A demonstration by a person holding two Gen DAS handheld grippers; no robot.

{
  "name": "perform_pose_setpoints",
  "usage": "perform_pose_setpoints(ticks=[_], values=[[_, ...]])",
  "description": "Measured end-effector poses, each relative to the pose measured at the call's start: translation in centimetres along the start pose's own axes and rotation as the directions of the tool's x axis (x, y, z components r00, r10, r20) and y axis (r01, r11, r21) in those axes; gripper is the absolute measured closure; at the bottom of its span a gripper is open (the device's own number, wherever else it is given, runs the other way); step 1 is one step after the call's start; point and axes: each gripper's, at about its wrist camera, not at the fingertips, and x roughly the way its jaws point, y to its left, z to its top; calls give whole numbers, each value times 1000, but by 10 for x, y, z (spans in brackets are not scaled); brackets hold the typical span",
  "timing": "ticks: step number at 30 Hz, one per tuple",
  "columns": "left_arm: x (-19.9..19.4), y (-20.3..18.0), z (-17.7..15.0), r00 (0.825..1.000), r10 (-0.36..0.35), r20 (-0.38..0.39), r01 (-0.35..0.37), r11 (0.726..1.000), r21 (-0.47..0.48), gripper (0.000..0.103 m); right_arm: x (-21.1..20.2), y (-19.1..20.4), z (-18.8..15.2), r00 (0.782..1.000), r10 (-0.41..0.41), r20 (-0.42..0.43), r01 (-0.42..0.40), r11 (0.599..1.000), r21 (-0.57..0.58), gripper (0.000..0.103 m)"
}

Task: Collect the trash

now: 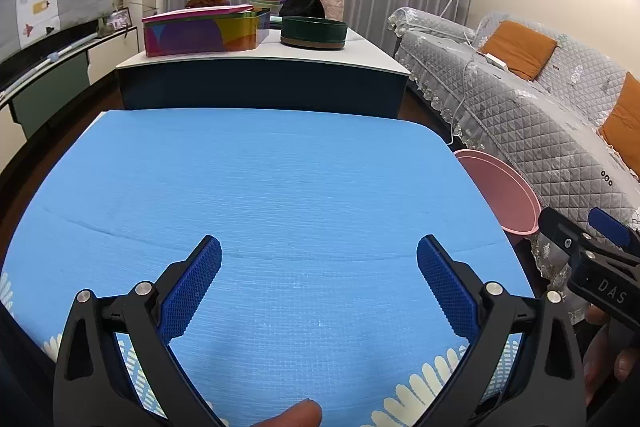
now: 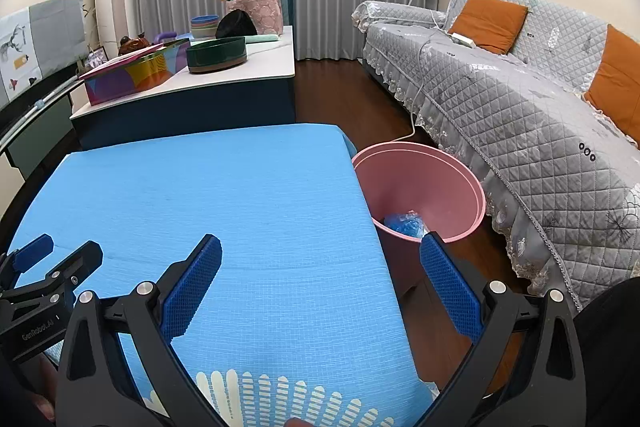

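Observation:
A pink bin (image 2: 448,183) stands on the floor at the right edge of the blue mat-covered table (image 2: 224,195); it also shows in the left wrist view (image 1: 508,199). Crumpled blue plastic trash (image 2: 406,223) lies in the bin's bottom. My left gripper (image 1: 319,259) is open and empty above the blue table (image 1: 260,187). My right gripper (image 2: 320,259) is open and empty, over the table's right edge beside the bin. Each gripper shows at the side of the other's view: the right one (image 1: 576,231), the left one (image 2: 56,251).
A white-topped low table (image 2: 264,63) behind holds a colourful box (image 2: 136,71), a dark green round tin (image 2: 216,55) and a pink basket (image 2: 256,11). A grey quilted sofa (image 2: 520,99) with orange cushions runs along the right. Dark wood floor (image 2: 332,91) lies between.

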Motion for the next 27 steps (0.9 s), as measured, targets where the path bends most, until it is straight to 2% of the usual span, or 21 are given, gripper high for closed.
perform_pose_setpoints(ticks=[27], values=[[1,-6,0,1000,-1,3,0,1000,26,8,-1,-2,0,1000,-2,3,2,1000,1,5]])
